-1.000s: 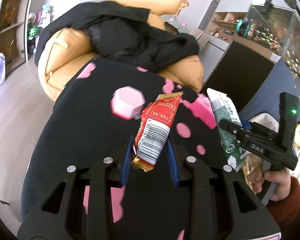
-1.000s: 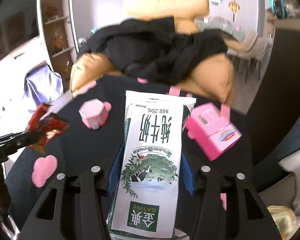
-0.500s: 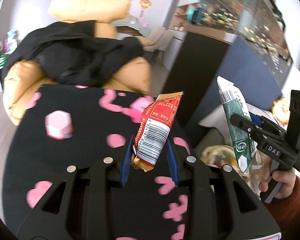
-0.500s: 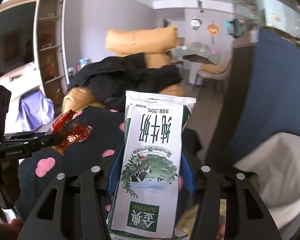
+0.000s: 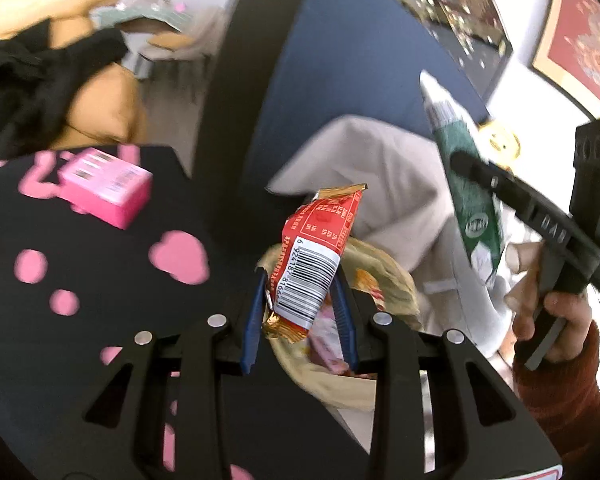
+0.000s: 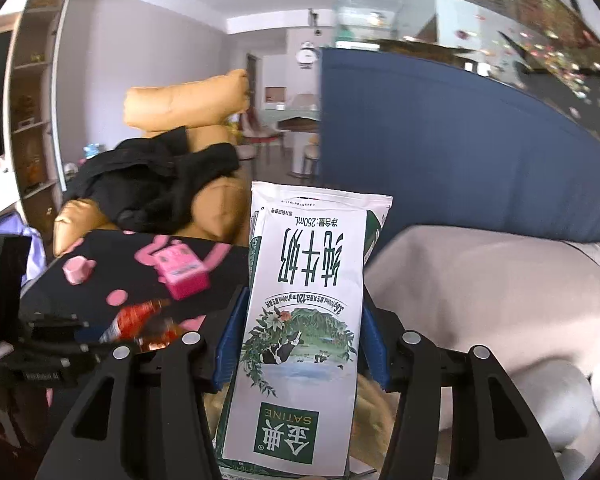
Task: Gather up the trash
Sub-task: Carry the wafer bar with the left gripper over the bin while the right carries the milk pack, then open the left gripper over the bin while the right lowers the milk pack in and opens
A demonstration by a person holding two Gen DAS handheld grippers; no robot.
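My left gripper is shut on a red snack wrapper with a barcode, held over a yellowish bag that has wrappers inside. My right gripper is shut on a white and green milk carton, flattened, upright between the blue pads. In the left wrist view the right gripper shows at the right with the carton, a hand on its handle. The right wrist view catches the left gripper and the red wrapper low at the left.
A black table with pink shapes carries a pink box and a pink cap. A beige cloth lies before a blue sofa. An orange armchair with a black coat stands behind the table.
Both grippers have swung to the right, away from the table's middle, each keeping its hold. The yellowish bag and beige cloth have come into view under them.
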